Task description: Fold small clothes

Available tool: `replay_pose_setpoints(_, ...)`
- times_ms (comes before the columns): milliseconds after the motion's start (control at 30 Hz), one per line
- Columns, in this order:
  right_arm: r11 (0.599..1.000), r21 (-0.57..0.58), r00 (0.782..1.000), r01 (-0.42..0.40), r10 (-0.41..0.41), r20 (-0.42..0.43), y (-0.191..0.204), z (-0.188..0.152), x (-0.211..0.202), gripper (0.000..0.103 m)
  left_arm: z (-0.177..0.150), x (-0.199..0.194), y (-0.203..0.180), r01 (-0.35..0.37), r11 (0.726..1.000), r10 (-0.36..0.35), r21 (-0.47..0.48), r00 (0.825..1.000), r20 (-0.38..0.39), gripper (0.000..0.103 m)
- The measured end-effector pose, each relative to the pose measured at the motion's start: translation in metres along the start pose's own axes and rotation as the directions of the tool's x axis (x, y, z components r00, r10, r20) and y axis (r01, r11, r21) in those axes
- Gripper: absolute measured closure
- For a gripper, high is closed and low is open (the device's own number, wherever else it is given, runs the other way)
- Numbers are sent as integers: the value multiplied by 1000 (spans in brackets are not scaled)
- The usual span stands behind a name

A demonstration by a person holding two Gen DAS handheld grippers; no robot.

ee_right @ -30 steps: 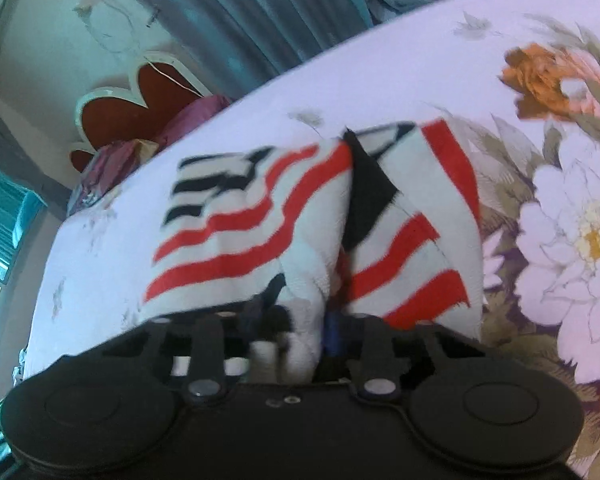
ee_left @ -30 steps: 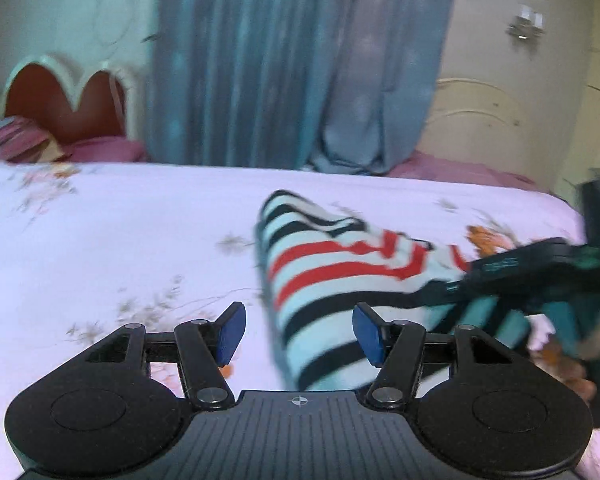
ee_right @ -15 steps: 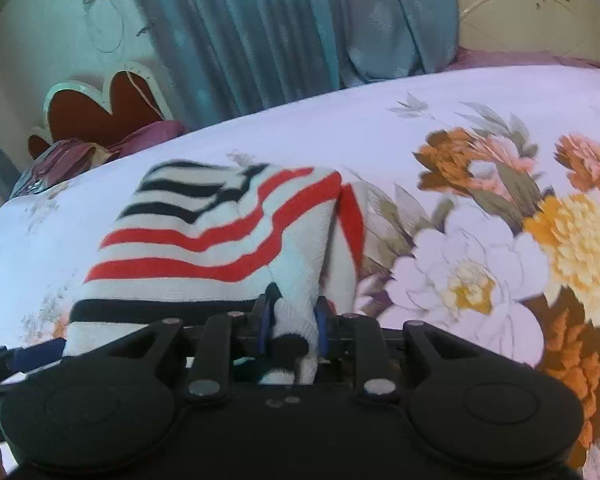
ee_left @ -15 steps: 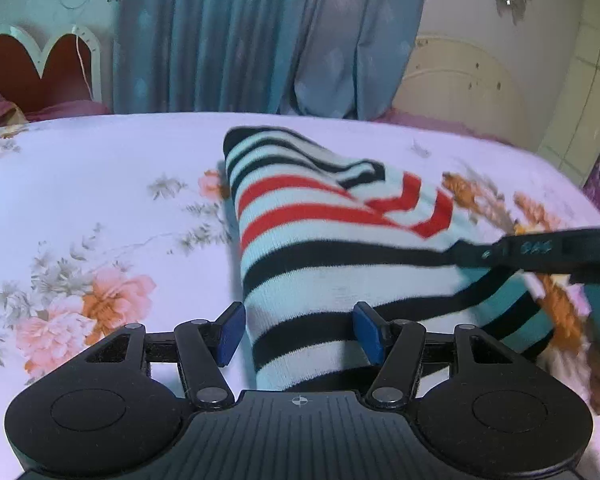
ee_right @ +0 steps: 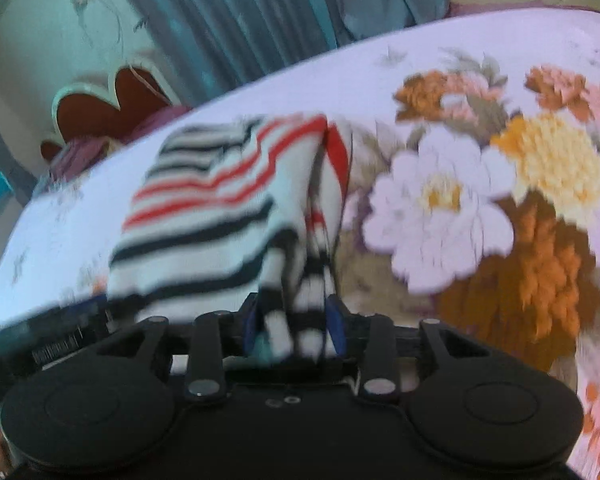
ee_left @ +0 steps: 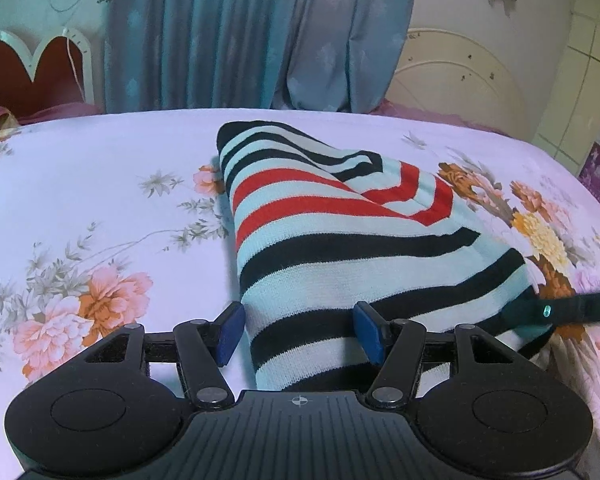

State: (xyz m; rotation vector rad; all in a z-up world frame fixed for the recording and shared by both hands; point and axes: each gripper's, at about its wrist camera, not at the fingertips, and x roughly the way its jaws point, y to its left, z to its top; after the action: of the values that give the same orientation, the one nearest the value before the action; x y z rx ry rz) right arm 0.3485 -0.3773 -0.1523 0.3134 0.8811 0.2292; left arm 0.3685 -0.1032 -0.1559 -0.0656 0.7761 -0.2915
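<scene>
A small knit garment (ee_left: 340, 240) with black, red and pale blue-white stripes lies folded on the flowered bed sheet (ee_left: 80, 200). My left gripper (ee_left: 298, 334) is open, its blue pads on either side of the garment's near edge, not pinching it. My right gripper (ee_right: 294, 330) is shut on the striped garment (ee_right: 220, 208), holding a bunched near corner between its pads. The right gripper's arm shows at the right edge of the left wrist view (ee_left: 572, 308). The right wrist view is blurred by motion.
Blue curtains (ee_left: 240, 32) hang behind the bed. A red and white scalloped headboard (ee_left: 32, 68) stands at the far left, a cream one (ee_left: 460, 76) at the far right. Pink bedding (ee_right: 72, 160) lies by the red headboard.
The left gripper has come closer over the garment, which now lies flatter between its open pads. The right gripper still holds the corner and has swung, blurring its view.
</scene>
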Motion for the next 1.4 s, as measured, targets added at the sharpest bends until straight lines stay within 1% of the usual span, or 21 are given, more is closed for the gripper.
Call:
replay_pose_setpoints(33, 1000, -6, 1000, 16, -16, 5, 0, -4, 0, 78, 0, 0, -1, 1, 1000, -1, 7, 1000, -1, 44)
replay_pose_setpoints(67, 999, -10, 999, 31, -31, 10, 1, -6, -1, 86, 0, -1, -2, 1, 1000, -1, 14, 1000, -2, 44)
replay_pose_setpoints(100, 999, -9, 999, 39, -39, 19, 2, -6, -3, 90, -1, -1, -4, 0, 1000, 0, 23, 1000, -4, 44)
replay_pose_setpoints(133, 999, -13, 999, 41, -40, 30, 4, -6, -7, 91, -1, -2, -6, -3, 999, 3, 32, 1000, -7, 44)
replay_pose_setpoints(200, 997, -31, 996, 73, -72, 57, 6, -8, -14, 92, -3, -2, -10, 0, 999, 1, 45, 1000, -11, 44)
replay_pose_setpoints(267, 996, -19, 996, 91, -91, 9, -1, -15, -2, 92, -7, 0, -13, -6, 998, 7, 67, 1000, -12, 44)
replay_pose_setpoints(333, 996, -20, 996, 89, -89, 4, -2, -17, -1, 91, -7, 0, -12, -7, 998, 8, 70, 1000, -10, 44)
replay_pose_setpoints(400, 996, -37, 997, 80, -80, -7, 1, -11, -4, 85, -4, -2, -9, 2, 998, -1, 55, 1000, -21, 44)
replay_pose_setpoints(467, 997, -23, 997, 78, -78, 11, 1, -6, -13, 63, -1, -4, -9, 7, 998, -6, 61, 1000, -27, 44)
replay_pose_setpoints(533, 999, -11, 997, 47, -47, 69, 3, 1, -26, 52, 1, -9, -11, 13, 997, -11, 81, 1000, -25, 44)
replay_pose_setpoints(633, 998, -46, 988, 42, -34, 152, 17, 20, -37, 52, 8, -23, -11, 20, 997, -22, 75, 1000, 18, 44)
replay_pose_setpoints(667, 997, -67, 985, 48, -36, 167, 23, 27, -37, 54, 14, -27, -11, 19, 997, -22, 69, 999, 40, 44)
replay_pose_setpoints(733, 991, -110, 981, 70, -49, 189, 36, 42, -29, 56, 25, -28, -9, 21, 998, -24, 57, 998, 56, 44)
replay_pose_setpoints(833, 990, -119, 981, 75, -52, 187, 44, 60, -10, 60, 45, -19, -2, 19, 1000, -20, 16, 998, 57, 44)
replay_pose_setpoints(900, 990, -116, 982, 76, -54, 183, 48, 72, 3, 64, 57, -9, 2, 12, 1000, -13, 3, 998, 63, 44)
replay_pose_setpoints(967, 988, -127, 983, 87, -64, 174, 53, 83, 18, 72, 66, 3, 1, 6, 1000, -6, 8, 998, 63, 44)
replay_pose_setpoints(1133, 977, -170, 981, 132, -104, 166, 73, 105, 57, 73, 89, 44, 1, -26, 1000, 26, -5, 998, 60, 44)
replay_pose_setpoints(1233, 972, -150, 974, 178, -153, 164, 73, 116, 81, 73, 97, 71, 2, -54, 998, 54, -11, 997, 50, 44)
replay_pose_setpoints(1300, 967, -144, 970, 208, -185, 158, 69, 118, 93, 75, 97, 85, 4, -72, 997, 73, -13, 997, 33, 44)
replay_pose_setpoints(1367, 945, -184, 957, 270, -243, 158, 63, 115, 107, 72, 92, 97, 8, -85, 996, 86, -21, 996, 7, 44)
replay_pose_setpoints(1400, 938, -196, 954, 285, -258, 152, 57, 111, 113, 71, 87, 102, 10, -83, 996, 83, -22, 997, -4, 44)
